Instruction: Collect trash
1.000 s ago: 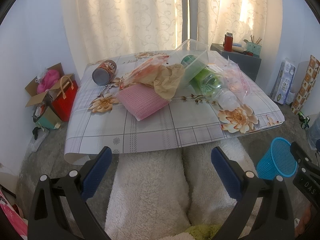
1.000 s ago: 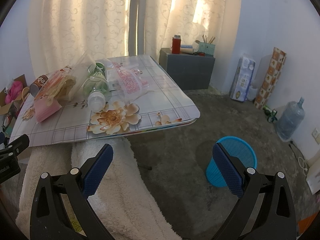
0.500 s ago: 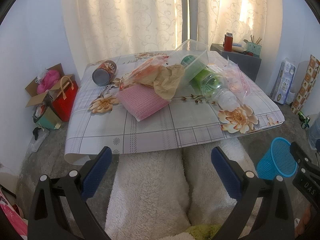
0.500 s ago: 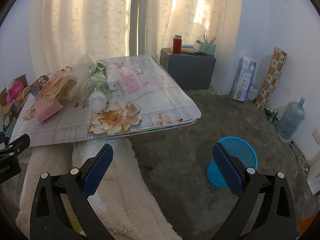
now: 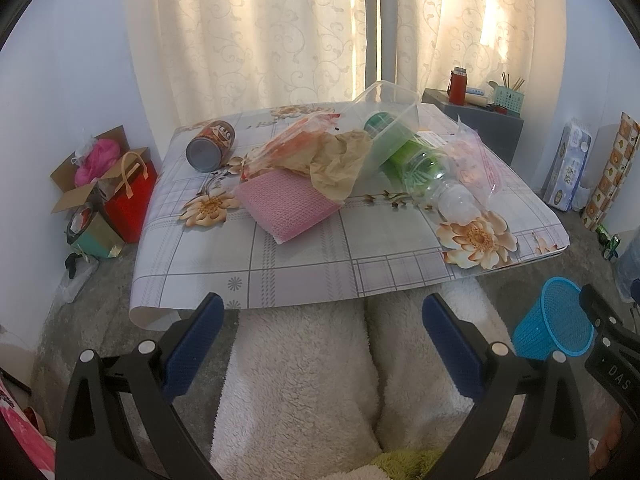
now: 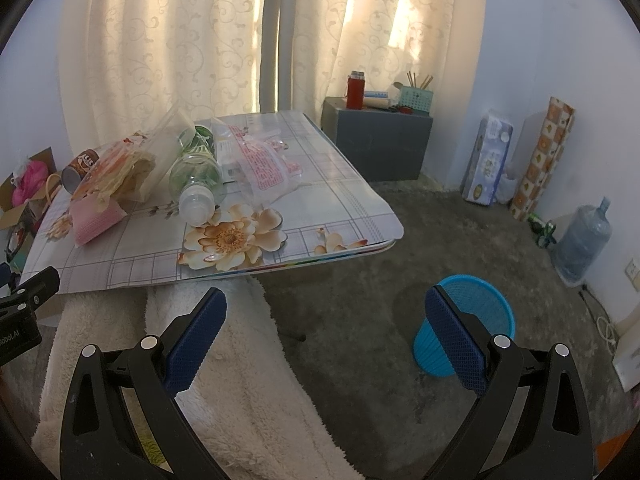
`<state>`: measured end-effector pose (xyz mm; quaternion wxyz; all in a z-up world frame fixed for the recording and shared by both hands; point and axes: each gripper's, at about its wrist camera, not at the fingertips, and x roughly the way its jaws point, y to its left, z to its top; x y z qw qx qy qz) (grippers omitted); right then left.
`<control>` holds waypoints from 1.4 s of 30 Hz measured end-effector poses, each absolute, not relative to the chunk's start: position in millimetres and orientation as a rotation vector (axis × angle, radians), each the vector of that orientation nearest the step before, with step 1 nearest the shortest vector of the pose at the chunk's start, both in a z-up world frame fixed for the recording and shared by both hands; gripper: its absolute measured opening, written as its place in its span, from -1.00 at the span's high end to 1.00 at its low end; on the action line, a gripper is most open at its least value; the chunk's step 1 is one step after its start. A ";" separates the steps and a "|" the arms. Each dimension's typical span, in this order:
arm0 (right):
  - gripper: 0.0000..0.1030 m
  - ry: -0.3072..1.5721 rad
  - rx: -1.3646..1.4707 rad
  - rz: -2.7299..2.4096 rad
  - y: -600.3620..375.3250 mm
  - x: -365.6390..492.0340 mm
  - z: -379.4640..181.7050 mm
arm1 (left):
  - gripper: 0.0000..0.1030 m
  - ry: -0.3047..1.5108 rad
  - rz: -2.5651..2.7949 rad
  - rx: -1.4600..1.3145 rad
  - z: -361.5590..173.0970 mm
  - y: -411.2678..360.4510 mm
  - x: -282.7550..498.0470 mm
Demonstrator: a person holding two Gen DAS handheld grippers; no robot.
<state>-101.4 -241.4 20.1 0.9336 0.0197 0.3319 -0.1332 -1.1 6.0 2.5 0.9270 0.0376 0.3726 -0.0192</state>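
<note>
Trash lies on a low table (image 5: 320, 256) with a flowered cloth: a brown can (image 5: 211, 145) on its side, a pink sponge cloth (image 5: 286, 203), crumpled brown paper (image 5: 340, 160) with an orange wrapper, a clear plastic box (image 5: 390, 120), a green bottle (image 5: 428, 170) on its side and a clear printed bag (image 5: 476, 160). The bottle (image 6: 196, 180) and bag (image 6: 266, 166) also show in the right wrist view. A blue mesh bin (image 6: 466, 328) stands on the floor right of the table. My left gripper (image 5: 320, 344) is open and empty before the table's near edge. My right gripper (image 6: 326, 336) is open and empty, its right finger in front of the bin.
White fleece-covered legs (image 5: 320, 380) fill the space below the grippers. A grey cabinet (image 6: 378, 146) with a red flask stands at the back. A red bag and boxes (image 5: 112, 196) sit left of the table. A water jug (image 6: 584, 240) and tissue pack (image 6: 486, 158) stand by the right wall.
The right wrist view has drifted slightly, so the table and bin sit a touch further right and lower. The left gripper has barely moved. Both stay open.
</note>
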 end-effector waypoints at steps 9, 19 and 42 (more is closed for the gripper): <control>-0.85 0.678 0.040 -0.274 -241.1 -101.3 20.0 | -0.89 0.764 -0.040 0.077 2.4 6.1 -1.0; -0.85 0.677 0.041 -0.273 -240.6 -100.9 20.4 | -0.89 0.763 -0.041 0.077 2.2 6.0 -0.9; -0.85 0.713 0.024 -0.251 -231.3 -87.7 15.0 | -0.89 0.778 -0.033 0.070 2.4 10.1 -0.2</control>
